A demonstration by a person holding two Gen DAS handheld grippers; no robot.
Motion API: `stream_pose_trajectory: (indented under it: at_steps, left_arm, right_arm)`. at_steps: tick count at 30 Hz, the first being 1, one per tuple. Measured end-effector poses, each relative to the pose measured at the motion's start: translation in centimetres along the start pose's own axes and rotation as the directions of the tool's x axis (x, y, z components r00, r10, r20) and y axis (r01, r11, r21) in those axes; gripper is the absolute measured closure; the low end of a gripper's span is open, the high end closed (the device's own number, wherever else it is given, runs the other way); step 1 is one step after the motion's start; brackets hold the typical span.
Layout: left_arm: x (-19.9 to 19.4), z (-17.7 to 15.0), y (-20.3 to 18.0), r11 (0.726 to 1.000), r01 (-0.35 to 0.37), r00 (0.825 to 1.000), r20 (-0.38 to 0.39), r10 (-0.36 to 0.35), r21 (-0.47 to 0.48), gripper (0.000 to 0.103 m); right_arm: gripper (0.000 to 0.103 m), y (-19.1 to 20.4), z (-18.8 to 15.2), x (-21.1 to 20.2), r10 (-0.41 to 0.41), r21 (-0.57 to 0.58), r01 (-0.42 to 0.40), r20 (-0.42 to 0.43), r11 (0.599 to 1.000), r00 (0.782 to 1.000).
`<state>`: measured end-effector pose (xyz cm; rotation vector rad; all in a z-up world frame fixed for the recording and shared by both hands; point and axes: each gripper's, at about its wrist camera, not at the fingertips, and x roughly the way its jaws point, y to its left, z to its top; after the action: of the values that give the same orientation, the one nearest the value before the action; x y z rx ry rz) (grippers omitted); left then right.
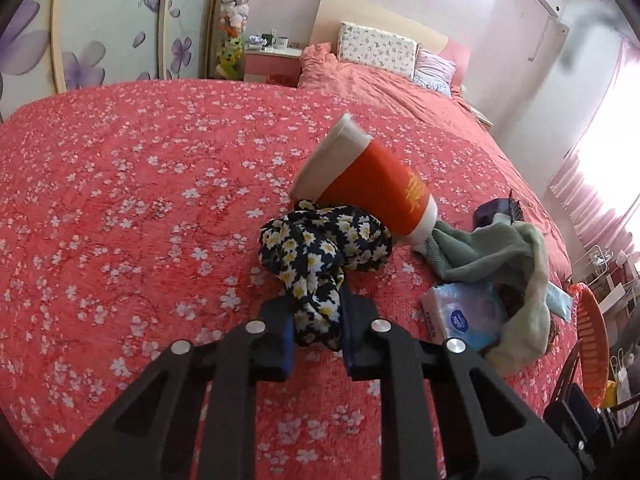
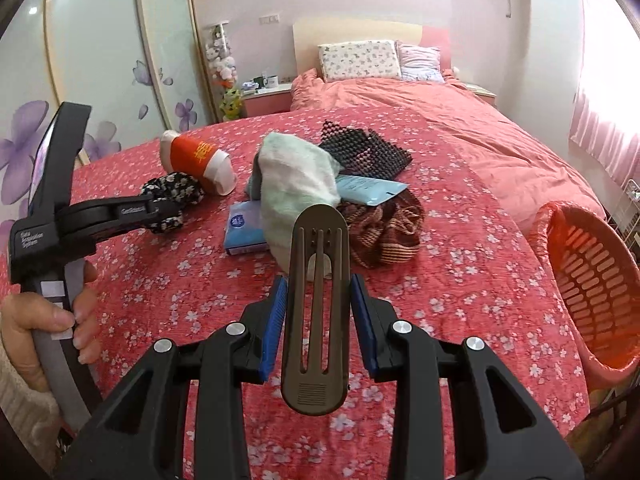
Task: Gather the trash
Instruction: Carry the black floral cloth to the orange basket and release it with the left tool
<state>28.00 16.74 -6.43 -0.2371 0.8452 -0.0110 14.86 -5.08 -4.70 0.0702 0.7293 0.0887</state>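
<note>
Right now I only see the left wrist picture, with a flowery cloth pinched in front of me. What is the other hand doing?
Observer: The right gripper is clamped on a flat brown slotted clip, held above the bedspread.
Operator: I only see an orange rim at my edge. What is it?
Observer: An orange slotted basket beside the bedspread. Its opening seems tilted toward it.
Operator: Is anything hidden behind the green towel?
Observer: A brown striped cloth lies against the towel, on the basket's side.
</note>
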Motion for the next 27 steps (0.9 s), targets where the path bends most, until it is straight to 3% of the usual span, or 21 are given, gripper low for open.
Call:
stream_pose_trajectory:
  at_steps: [16, 27]
  left_arm:
    - [-5.9, -1.8, -1.3, 0.999, 0.03, 0.998, 0.051, -0.032, 0.045, 0.085]
    - [-9.7, -2.6, -6.8, 0.988, 0.091, 0.991, 0.091, -0.103, 0.125, 0.085]
  right_arm:
    - [0.069, -3.1, 0.0, -3.7, -0.027, 0.046, 0.023, 0.083, 0.999, 0.996]
    - [0.069, -7.0, 0.0, -6.6, -0.078, 0.1, 0.063, 0.143, 0.993, 0.987]
